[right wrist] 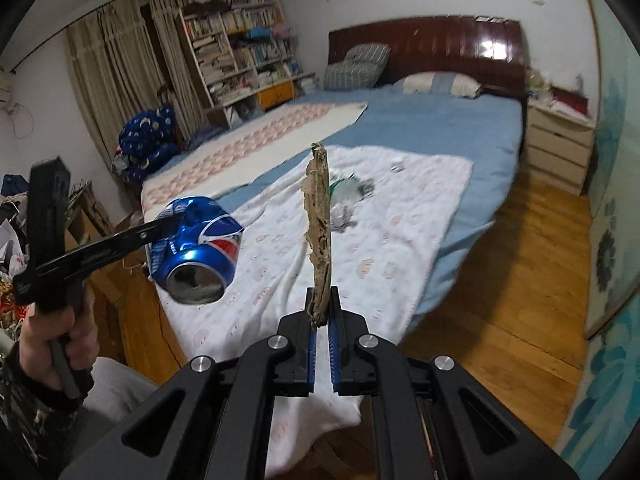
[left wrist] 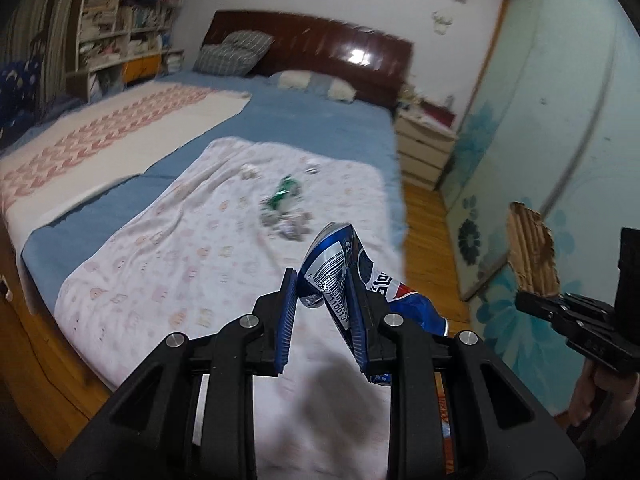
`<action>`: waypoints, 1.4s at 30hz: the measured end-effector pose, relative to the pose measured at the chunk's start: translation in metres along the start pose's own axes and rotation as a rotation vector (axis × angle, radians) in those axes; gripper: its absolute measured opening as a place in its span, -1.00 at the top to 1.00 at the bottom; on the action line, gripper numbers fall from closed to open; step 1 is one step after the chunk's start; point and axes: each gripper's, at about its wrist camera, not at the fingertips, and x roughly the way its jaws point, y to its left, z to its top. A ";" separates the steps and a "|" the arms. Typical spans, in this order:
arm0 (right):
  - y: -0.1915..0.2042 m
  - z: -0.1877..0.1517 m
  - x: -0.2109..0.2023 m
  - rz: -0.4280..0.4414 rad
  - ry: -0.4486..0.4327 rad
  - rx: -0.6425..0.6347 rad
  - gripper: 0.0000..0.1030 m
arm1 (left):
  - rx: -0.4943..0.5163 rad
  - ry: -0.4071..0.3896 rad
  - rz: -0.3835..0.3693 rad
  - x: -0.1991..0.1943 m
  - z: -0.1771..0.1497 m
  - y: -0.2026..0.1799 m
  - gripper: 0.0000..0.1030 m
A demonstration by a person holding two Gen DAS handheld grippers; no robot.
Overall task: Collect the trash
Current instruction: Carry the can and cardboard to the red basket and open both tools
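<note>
Two pieces of trash are already held clear of the bed (left wrist: 304,120). A crushed blue can (left wrist: 340,272) is clamped between the narrowed jaws of the left gripper (left wrist: 324,312), pressed mainly against one pad and carried in the air above the near end of the white blanket (left wrist: 192,256). A torn scrap of brown cardboard (right wrist: 319,232) is pinched upright at its lower end by the right gripper (right wrist: 322,312), whose jaws are almost fully closed on it. More litter is left on the blanket: a crumpled green wrapper (left wrist: 285,191), some greyish crumpled bits (left wrist: 286,226) just beside it, and two small pieces (left wrist: 280,170) further up. No bin or bag can be made out in either view, so where the held items are to be dropped cannot be told. The task is judged partly done, with several pieces yet to be gathered.
</note>
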 end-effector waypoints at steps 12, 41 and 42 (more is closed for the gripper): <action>-0.116 -0.151 -0.138 -0.332 0.051 0.188 0.88 | 0.253 0.173 -0.294 0.053 -0.072 -0.233 0.53; -0.223 -0.354 -0.005 -0.318 0.423 0.578 0.88 | 0.526 0.676 -0.162 0.224 -0.279 -0.301 0.52; -0.223 -0.354 -0.006 -0.323 0.425 0.577 0.87 | 0.524 0.676 -0.164 0.224 -0.279 -0.301 0.52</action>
